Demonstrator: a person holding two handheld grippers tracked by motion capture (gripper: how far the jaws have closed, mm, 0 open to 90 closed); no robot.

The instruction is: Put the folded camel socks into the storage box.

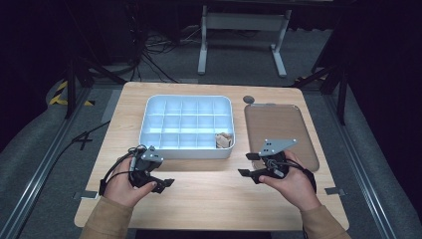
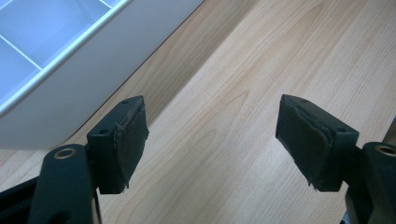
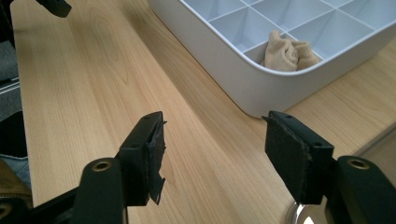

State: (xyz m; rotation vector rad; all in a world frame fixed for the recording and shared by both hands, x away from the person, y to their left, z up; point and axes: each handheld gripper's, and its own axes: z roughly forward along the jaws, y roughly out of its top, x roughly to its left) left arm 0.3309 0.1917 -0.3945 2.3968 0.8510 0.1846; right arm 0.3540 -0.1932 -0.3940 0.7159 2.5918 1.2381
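near, on the smooth pale wood table, the left gripper and right gripper gape wide, empty. farther, the white gridded plastic tray holds crumpled beige cloth in its near-right cell; a clear rounded lid lies right.

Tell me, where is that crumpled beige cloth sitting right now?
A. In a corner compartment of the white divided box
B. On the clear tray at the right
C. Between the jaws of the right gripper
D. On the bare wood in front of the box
A: the beige cloth lies in the near right corner compartment of the white divided box, and both grippers are open with nothing between their jaws.
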